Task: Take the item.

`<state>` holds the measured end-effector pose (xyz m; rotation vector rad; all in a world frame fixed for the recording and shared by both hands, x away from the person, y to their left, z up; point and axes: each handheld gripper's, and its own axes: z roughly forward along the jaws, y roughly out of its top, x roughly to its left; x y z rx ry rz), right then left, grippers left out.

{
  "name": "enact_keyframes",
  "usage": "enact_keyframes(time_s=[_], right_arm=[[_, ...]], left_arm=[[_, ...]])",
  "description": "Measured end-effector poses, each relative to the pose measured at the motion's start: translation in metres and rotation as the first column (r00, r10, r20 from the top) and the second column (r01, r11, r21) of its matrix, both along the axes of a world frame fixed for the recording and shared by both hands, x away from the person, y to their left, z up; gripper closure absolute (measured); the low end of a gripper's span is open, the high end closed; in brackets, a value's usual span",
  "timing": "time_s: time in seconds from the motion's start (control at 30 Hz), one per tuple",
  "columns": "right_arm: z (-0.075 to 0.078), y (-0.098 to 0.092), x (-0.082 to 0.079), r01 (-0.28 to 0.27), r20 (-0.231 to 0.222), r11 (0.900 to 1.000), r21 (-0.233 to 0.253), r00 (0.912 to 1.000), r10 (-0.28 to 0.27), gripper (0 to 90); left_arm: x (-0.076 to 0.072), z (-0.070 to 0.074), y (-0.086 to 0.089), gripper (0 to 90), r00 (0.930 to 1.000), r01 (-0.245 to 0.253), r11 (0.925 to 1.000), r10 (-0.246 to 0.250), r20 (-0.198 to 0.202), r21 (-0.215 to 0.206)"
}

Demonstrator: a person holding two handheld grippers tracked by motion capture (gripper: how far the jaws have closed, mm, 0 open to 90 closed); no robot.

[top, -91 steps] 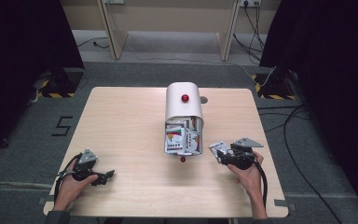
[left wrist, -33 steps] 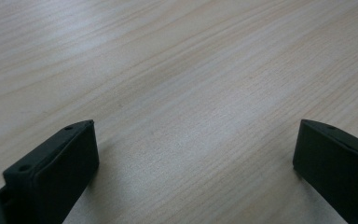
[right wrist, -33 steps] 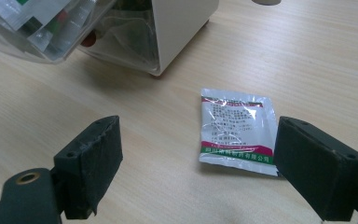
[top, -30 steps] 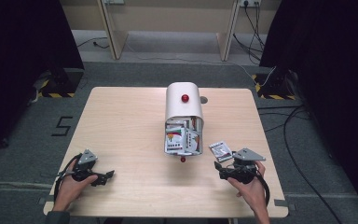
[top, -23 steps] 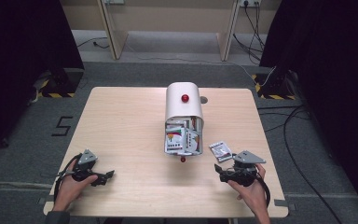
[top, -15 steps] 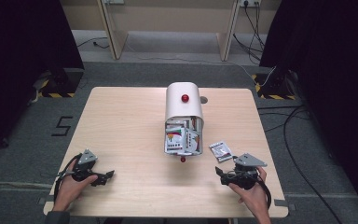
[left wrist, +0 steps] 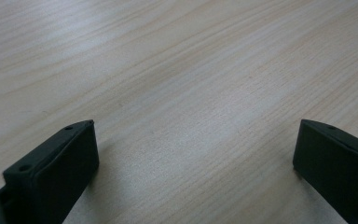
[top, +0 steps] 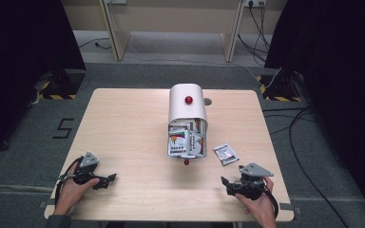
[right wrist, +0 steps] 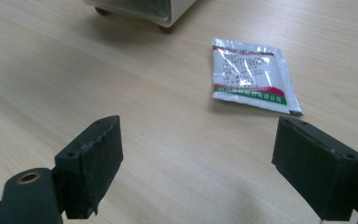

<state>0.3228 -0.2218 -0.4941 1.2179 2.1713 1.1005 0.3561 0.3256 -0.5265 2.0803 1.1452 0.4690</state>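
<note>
Foil sachet lies flat on the table just beside the open-fronted white box, clear of the right gripper, jaws spread wide for access; left gripper rests apart, likewise open.

Your left hand comes in from the near left corner and grips the black two-jaw left tool, which lies low over the tabletop with its grey three-cornered plate on top and its jaws pointing right. Those jaws stand wide apart with nothing between them. Your right hand comes in from the near right and holds the black two-jaw right tool, plate upward, pointing left and slightly far. Its jaws too are spread wide and hold nothing.
</note>
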Motion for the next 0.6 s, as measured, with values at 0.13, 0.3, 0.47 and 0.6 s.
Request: enact_keyframes(time_s=[0.13, 0.3, 0.47, 0.6], right_arm=[[-0.004, -0.003, -0.006, 0.003, -0.006, 1.000, 0.001, 1.0000, -0.003, 16.5], [-0.009, -0.005, -0.011, 0.005, -0.015, 1.000, 0.003, 0.9999, -0.005, 16.3], [-0.014, -0.006, -0.015, 0.007, -0.032, 1.000, 0.002, 0.9995, -0.007, 16.3], [-0.019, -0.009, -0.017, 0.007, -0.038, 1.000, -0.004, 0.9992, -0.007, 16.3]], left_arm=[[0.000, 0.000, 0.000, 0.0, 1.0000, 0.000, 1.0000, 0.000, 0.000, 0.000], [0.000, 0.000, 0.000, 0.0, 1.0000, 0.000, 1.0000, 0.000, 0.000, -0.001], [0.000, 0.000, 0.000, 0.0, 1.0000, 0.000, 1.0000, 0.000, 0.000, 0.000], [0.000, 0.000, 0.000, 0.0, 1.0000, 0.000, 1.0000, 0.000, 0.000, -0.001]])
